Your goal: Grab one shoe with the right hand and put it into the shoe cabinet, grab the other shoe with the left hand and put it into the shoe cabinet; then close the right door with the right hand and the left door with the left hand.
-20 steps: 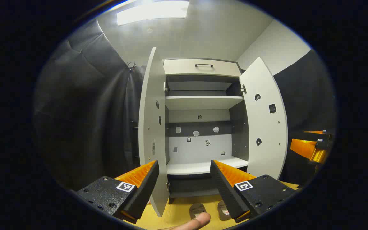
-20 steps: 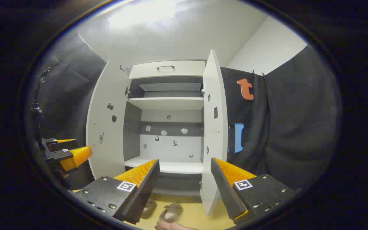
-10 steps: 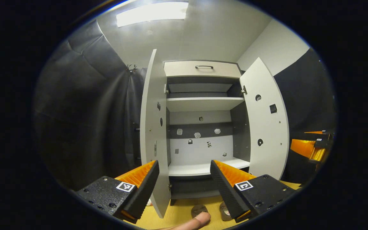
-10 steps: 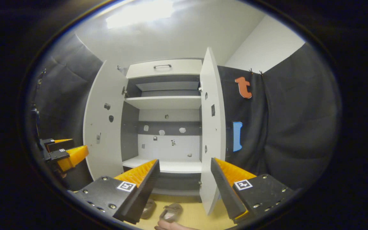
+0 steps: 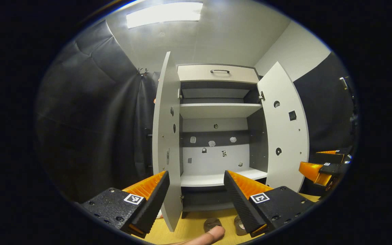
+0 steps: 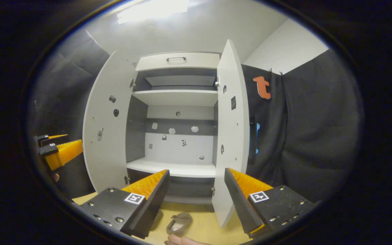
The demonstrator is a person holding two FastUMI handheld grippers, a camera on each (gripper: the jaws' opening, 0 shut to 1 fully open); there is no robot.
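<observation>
Left gripper view and right gripper view, facing a shoe cabinet (image 5: 216, 112) of smooth white panels with dark grey inner side walls. The left door (image 5: 167, 136) and right door (image 5: 286, 129) both stand open, flat slabs that the lens bends into curves; small round holes and a dark square fitting mark their inner faces. A shallow drawer front with a dark bar handle (image 5: 219, 71) caps the cabinet. Inside, an upper shelf (image 5: 219, 109) and a lower shelf (image 5: 216, 178) are bare white boards, and small pale and dark stickers dot the back panel; any writing on them is too small to read.

The left gripper (image 5: 196, 190) hangs with its jaws spread wide and nothing between them; its fingers (image 5: 148, 185) are wedge-shaped with ridged faces, and each black mount carries a square coded marker. The right gripper (image 6: 196, 190) is likewise spread and empty, with the same ribbed wedges.

Two brown shoes lie on the yellow wood-grain floor (image 5: 189, 228) just before the cabinet base: the first shoe (image 6: 179, 223) shows an open, rounded top, the second shoe (image 6: 157, 217) is mostly hidden behind a finger. A fingertip (image 5: 213, 234) intrudes at the lower edge. Creased black cloth (image 5: 90, 119) lines the booth.
</observation>
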